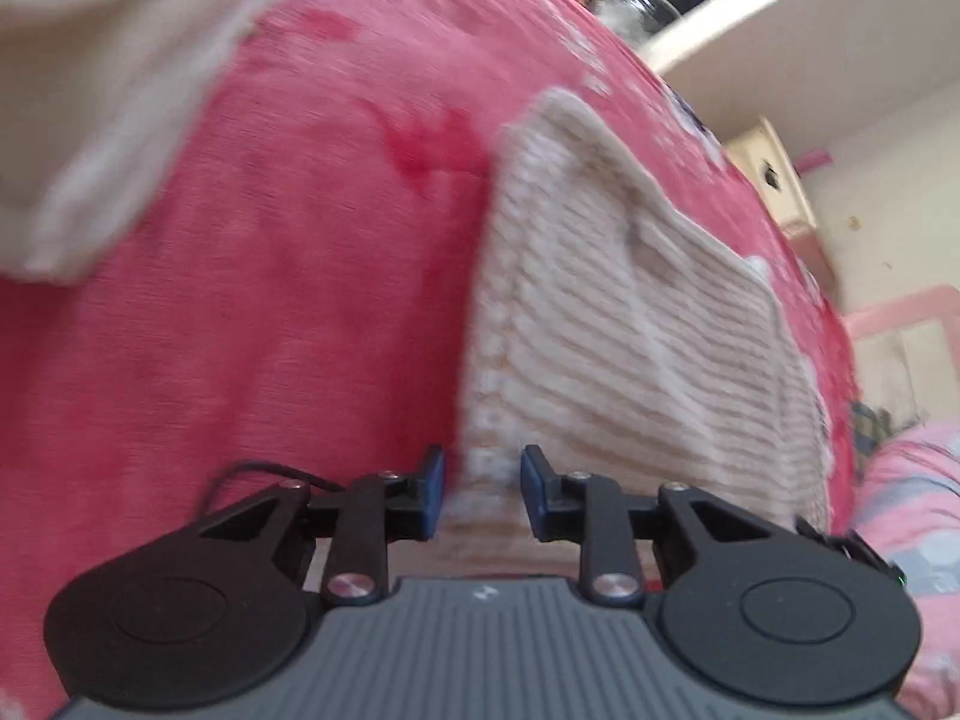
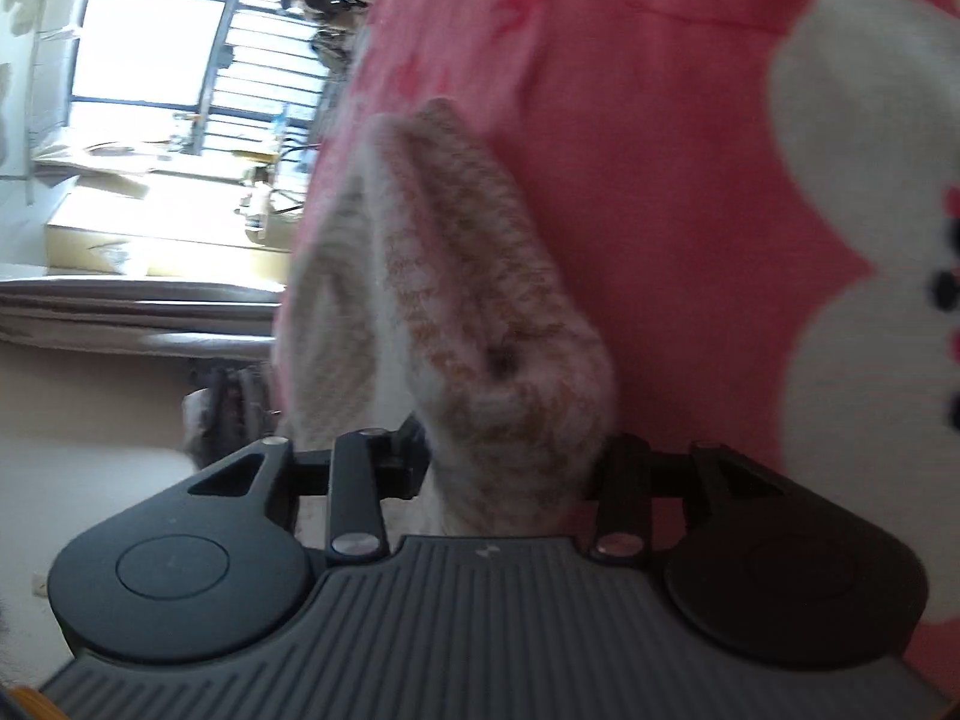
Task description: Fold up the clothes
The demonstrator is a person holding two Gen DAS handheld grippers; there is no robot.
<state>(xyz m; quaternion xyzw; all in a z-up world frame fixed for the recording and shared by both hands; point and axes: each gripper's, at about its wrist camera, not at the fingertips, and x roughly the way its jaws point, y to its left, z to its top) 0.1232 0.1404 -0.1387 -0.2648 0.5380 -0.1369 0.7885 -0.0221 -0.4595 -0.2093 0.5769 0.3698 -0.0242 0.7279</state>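
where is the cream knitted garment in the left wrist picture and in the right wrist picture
Left wrist: the cream knitted garment lies right of centre, running down between the left gripper fingers.
Right wrist: it stands bunched at centre, gripped by the right gripper.
Shared landmark: the red bedspread.

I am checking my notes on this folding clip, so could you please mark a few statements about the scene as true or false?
1. The knitted garment is cream-coloured. True.
2. The bedspread under it is blue. False: it is pink-red.
3. In the right wrist view, knit fabric sits bunched between the fingers of the right gripper. True.
4. The left gripper has fabric between its fingers. True: the garment's edge runs into the gap.
5. The right wrist view shows a closed door. False: it shows a bright barred window.
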